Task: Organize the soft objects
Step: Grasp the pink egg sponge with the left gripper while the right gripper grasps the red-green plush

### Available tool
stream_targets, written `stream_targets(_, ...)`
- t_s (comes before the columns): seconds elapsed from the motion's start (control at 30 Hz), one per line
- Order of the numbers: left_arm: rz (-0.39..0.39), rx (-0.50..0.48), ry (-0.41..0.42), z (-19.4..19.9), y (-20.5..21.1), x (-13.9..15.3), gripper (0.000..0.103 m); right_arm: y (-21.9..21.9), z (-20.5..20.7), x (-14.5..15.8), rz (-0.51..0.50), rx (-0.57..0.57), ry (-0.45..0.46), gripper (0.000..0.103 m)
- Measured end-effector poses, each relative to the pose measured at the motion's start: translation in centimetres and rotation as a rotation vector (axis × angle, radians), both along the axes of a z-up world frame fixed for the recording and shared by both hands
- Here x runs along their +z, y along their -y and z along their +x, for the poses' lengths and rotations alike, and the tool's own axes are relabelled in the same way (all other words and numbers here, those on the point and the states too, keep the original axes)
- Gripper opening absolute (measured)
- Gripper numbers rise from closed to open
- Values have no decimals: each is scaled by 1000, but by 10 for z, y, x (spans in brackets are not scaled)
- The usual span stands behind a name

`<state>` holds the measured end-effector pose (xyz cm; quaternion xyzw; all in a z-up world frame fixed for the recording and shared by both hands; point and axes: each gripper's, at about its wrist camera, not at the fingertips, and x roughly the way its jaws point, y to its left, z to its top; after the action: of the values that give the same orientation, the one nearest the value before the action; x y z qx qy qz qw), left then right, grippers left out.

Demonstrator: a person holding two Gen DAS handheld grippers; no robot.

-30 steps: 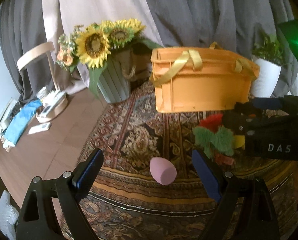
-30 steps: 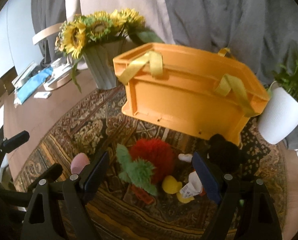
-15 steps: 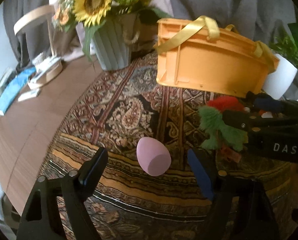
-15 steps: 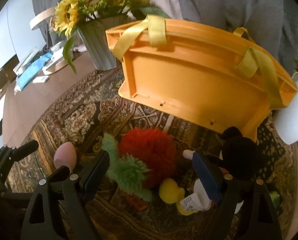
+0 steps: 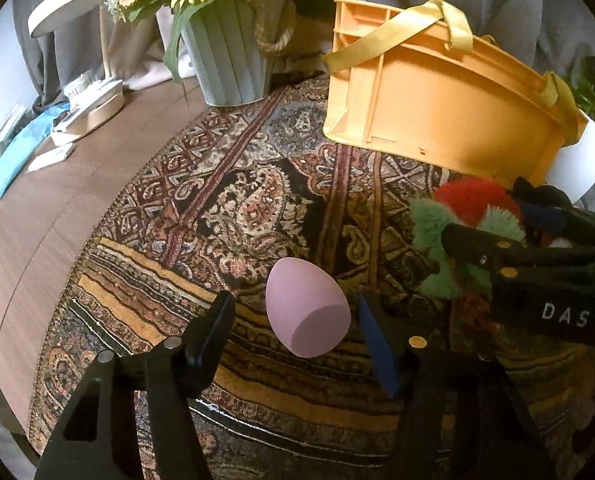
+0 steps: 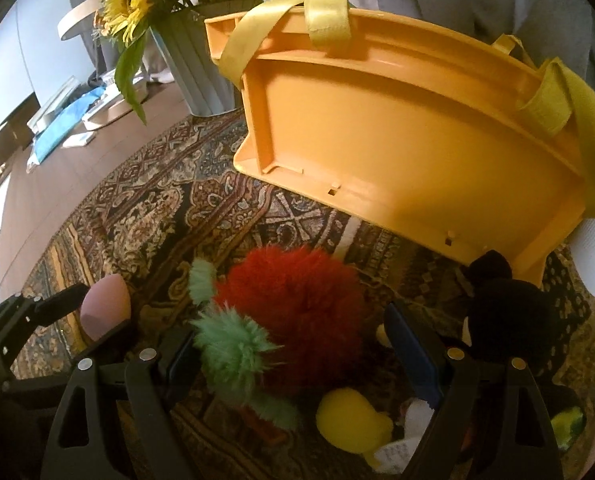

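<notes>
A pink egg-shaped sponge (image 5: 306, 309) lies on the patterned rug (image 5: 233, 208), between the open fingers of my left gripper (image 5: 295, 320); it also shows in the right wrist view (image 6: 104, 306). My right gripper (image 6: 289, 354) is open around a fluffy red pompom (image 6: 297, 292) with a green furry toy (image 6: 229, 344) at its left finger. A yellow soft toy (image 6: 351, 424) and a black plush (image 6: 509, 320) lie beside them. An orange crate (image 5: 441, 92) with yellow straps stands behind.
A grey pot of sunflowers (image 5: 229, 64) stands behind the rug on the wooden table (image 5: 37, 208). A white plant pot (image 5: 577, 164) is right of the crate. A wooden lamp base and blue packets (image 5: 21, 152) lie at far left.
Both grippers have moved forward and down. The pink sponge now sits between my left fingers, and the red pompom between my right fingers. Nothing has been gripped.
</notes>
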<state>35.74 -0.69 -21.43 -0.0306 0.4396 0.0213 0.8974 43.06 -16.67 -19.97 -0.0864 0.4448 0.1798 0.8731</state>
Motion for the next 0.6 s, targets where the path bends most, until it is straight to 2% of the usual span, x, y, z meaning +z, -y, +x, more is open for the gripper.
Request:
stream_targets(0.07, -6, -1, -9, 2, 0, -2, 55, 0, -1, 0, 5, -1, 2, 83)
stream_targets(0.17, -22, -5, -21, 4, -2, -5, 45, -1, -2, 0, 1, -7, 11, 69)
stream_targets(0.23, -34, -15, -17, 4, -1, -4, 40, -2, -3, 0, 2, -6, 11, 53)
stream_targets(0.33, -27, -27, -13, 4, 0, -3, 39, -1, -4, 0, 12, -11, 7, 47)
stream_targets(0.6, -13, -33, 28, -1, -1, 10, 38, 2, -15, 11, 35, -24, 29, 40)
